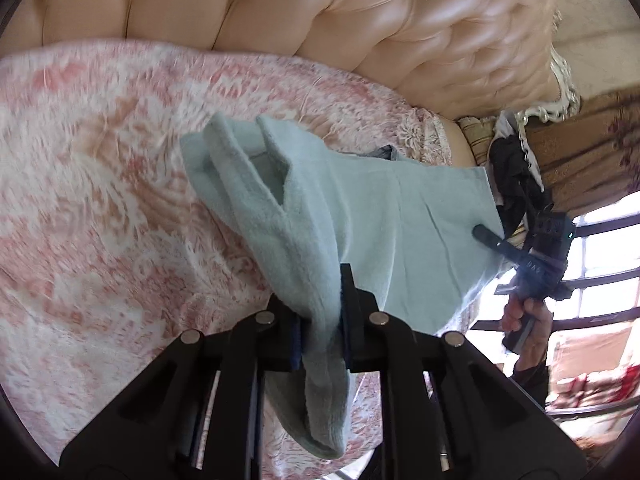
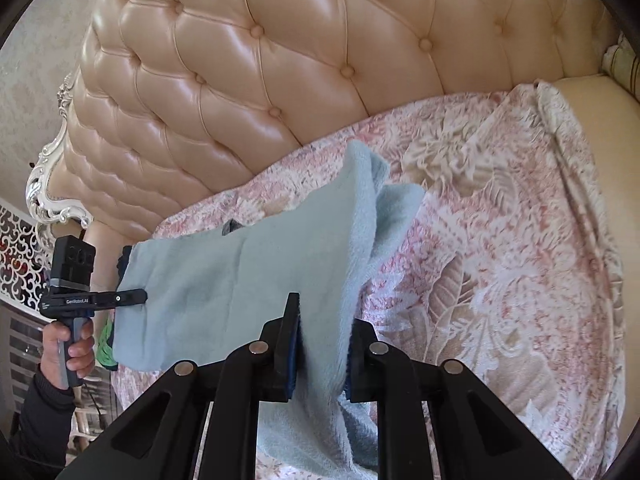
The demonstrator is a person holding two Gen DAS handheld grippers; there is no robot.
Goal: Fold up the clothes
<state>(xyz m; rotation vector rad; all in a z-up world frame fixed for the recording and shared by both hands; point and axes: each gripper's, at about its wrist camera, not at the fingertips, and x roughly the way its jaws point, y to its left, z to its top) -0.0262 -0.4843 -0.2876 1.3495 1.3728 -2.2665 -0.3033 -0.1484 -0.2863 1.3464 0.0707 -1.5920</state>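
A light blue fleecy cloth (image 1: 380, 216) hangs stretched between both grippers above the bed. In the left wrist view my left gripper (image 1: 320, 308) is shut on a bunched edge of the cloth, whose end droops below the fingers. My right gripper (image 1: 482, 234) pinches the far corner, held by a hand (image 1: 524, 320). The right wrist view shows my right gripper (image 2: 322, 336) shut on the cloth (image 2: 224, 280). At its left, my left gripper (image 2: 138, 298) grips the other corner, with a hand (image 2: 68, 344) on the handle.
A pink floral blanket (image 1: 100, 180) covers the bed under the cloth. A tufted beige headboard (image 2: 280, 60) rises behind it. A dark garment (image 1: 384, 152) peeks out past the cloth. Dark clothes (image 1: 516, 176) are piled at the bedside, near a window (image 1: 600, 272).
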